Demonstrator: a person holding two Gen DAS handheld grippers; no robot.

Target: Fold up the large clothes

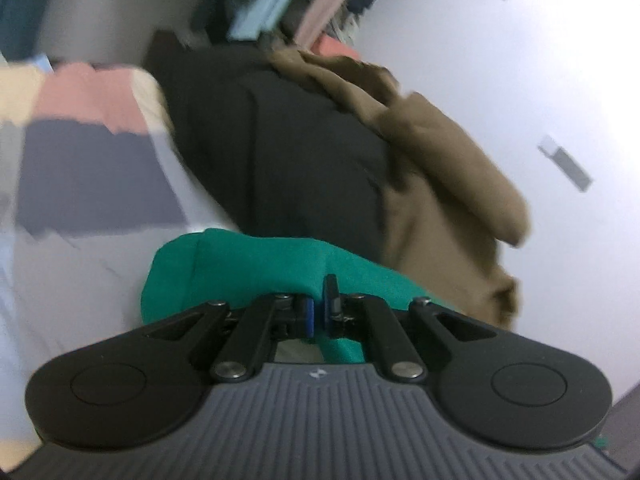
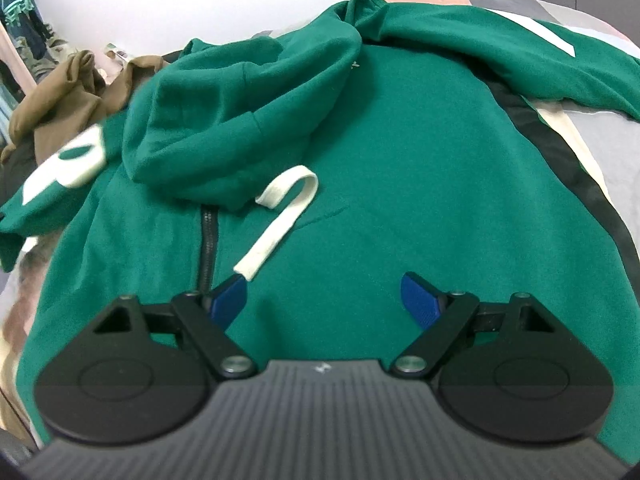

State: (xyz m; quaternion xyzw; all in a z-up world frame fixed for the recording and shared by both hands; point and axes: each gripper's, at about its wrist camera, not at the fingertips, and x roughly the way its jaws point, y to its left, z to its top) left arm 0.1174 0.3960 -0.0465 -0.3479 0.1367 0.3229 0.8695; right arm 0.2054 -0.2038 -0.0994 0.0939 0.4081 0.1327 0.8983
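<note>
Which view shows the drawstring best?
Right wrist: the drawstring lies in full on the hoodie, curled below the hood. Left wrist shows none of it, only a fold of hoodie pinched in the left claw.

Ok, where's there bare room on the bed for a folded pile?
Little. The green hoodie fills the middle; brown clothes and a black garment crowd beyond it. Only a pale sheet strip beside the hoodie looks free.
</note>
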